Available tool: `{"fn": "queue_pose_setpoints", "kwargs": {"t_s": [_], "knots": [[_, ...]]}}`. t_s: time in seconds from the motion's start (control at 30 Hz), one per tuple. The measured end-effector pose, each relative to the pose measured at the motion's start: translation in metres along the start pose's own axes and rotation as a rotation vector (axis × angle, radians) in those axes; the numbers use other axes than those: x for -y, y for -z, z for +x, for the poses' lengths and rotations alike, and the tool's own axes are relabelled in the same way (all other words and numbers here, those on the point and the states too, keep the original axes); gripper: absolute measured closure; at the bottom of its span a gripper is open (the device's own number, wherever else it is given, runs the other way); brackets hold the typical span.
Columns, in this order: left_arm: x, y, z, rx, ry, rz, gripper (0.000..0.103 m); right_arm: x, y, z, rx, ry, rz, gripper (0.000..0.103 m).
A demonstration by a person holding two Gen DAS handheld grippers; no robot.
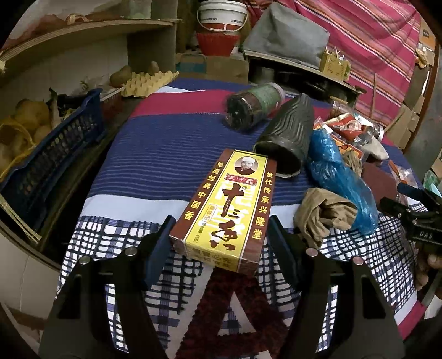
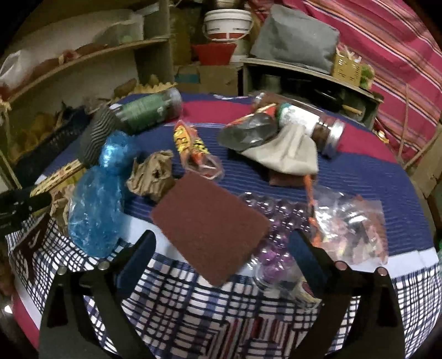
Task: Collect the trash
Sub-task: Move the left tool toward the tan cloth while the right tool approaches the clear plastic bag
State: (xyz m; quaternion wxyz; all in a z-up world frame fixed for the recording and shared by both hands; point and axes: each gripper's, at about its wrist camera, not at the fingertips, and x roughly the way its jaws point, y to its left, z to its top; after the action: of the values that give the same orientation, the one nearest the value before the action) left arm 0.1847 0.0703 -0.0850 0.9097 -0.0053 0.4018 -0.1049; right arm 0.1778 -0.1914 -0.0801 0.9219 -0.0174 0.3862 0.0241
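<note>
A: Two grippers are spread wide, nothing held. The spice box (image 1: pixel 221 210) is framed between the left gripper (image 1: pixel 221 243) fingers, lying on the striped cloth (image 1: pixel 154 165).

B: And the right gripper (image 2: pixel 221 254)?

A: Aimed at the brown pad (image 2: pixel 210 229). The box could be skewed if one finger touches first.

Spice box (image 1: pixel 226 210): "十三香", "世代传承兴隆堂", "地道经典中国香". Right hand-held gripper (image 1: pixel 422 223) body: "DAS".

Probably a home storeroom: shelves (image 1: pixel 83 30), egg tray (image 1: pixel 149 82), bucket (image 1: pixel 222 13).
</note>
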Motion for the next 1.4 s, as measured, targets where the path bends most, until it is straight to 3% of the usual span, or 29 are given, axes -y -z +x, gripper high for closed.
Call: {"fn": "queue_pose_setpoints", "kwargs": {"t_s": [0.17, 0.23, 0.33, 0.5, 0.63, 0.9, 1.07, 1.2, 1.4], "knots": [[0.001, -0.001, 0.002, 0.001, -0.002, 0.005, 0.037, -0.022, -0.004, 0.012, -0.031, 0.124, -0.156, 0.008], [0.001, -0.001, 0.004, -0.004, -0.001, 0.008, 0.037, -0.024, -0.004, 0.013, -0.038, 0.134, -0.180, 0.008], [0.002, -0.002, 0.005, -0.006, 0.000, 0.010, 0.037, -0.019, -0.006, 0.010, -0.038, 0.105, -0.156, 0.022], [0.003, -0.002, 0.004, 0.005, 0.003, 0.008, 0.038, -0.003, -0.006, 0.002, -0.024, 0.063, -0.081, 0.023], [0.004, -0.001, -0.001, 0.024, 0.012, 0.008, 0.039, 0.007, -0.010, -0.018, 0.037, 0.047, -0.017, 0.023], [0.000, -0.001, -0.008, 0.041, 0.023, -0.010, 0.040, 0.012, -0.010, -0.036, 0.089, 0.017, 0.020, 0.023], [0.002, -0.001, -0.005, 0.031, 0.011, -0.001, 0.040, 0.013, -0.007, -0.020, 0.029, 0.003, 0.027, 0.022], [0.001, 0.000, -0.005, 0.029, 0.009, 0.000, 0.040, 0.030, -0.008, -0.053, 0.130, 0.030, 0.070, 0.021], [0.002, 0.000, -0.005, 0.030, 0.001, 0.004, 0.040, 0.047, 0.001, -0.051, 0.094, 0.016, 0.109, 0.021]]}}
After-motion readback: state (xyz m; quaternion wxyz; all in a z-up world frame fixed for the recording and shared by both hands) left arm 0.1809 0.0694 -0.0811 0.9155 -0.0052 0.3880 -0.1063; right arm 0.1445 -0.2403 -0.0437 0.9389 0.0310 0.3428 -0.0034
